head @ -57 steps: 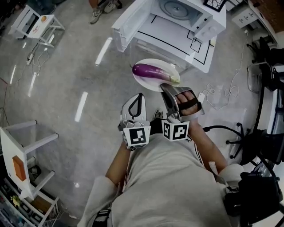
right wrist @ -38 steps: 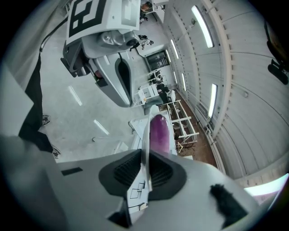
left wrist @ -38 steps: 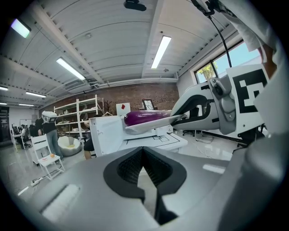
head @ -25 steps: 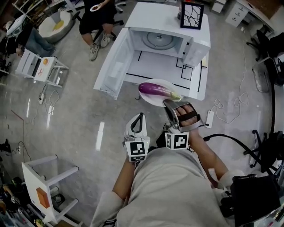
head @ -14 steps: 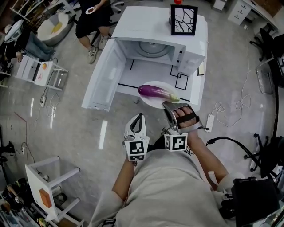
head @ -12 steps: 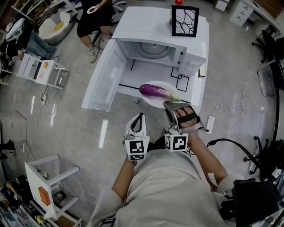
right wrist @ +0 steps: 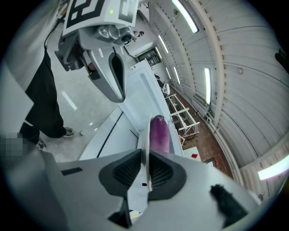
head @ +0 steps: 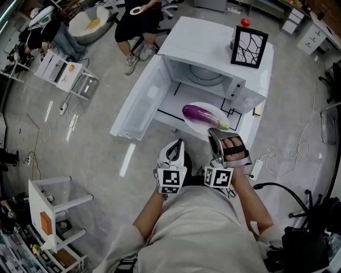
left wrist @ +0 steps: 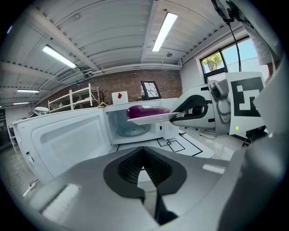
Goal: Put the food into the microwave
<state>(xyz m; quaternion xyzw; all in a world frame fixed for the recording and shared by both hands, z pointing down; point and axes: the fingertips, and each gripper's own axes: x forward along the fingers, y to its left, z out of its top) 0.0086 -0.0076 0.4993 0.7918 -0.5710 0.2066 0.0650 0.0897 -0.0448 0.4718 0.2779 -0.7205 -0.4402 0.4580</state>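
A purple eggplant [head: 204,115] lies on a white plate [head: 198,126]. My right gripper [head: 216,131] is shut on the plate's near rim and holds it level in front of the open white microwave [head: 213,61]. The right gripper view shows the rim [right wrist: 144,155] clamped between the pads, with the eggplant [right wrist: 159,130] beyond. My left gripper [head: 175,144] hangs beside it to the left, shut and empty. In the left gripper view, the plate [left wrist: 149,118] hovers before the microwave's cavity [left wrist: 131,128], whose door [left wrist: 67,135] stands swung open to the left.
A black-framed picture [head: 249,47] and a small red object [head: 245,22] stand on top of the microwave. A seated person [head: 139,16] is behind it. White stands [head: 68,74] [head: 50,205] are on the left, and cables [head: 295,154] lie on the floor at right.
Both grippers and the plate with the eggplant have moved forward toward the microwave, which now sits closer. The right gripper's grip on the plate is unchanged, and the left stays shut.
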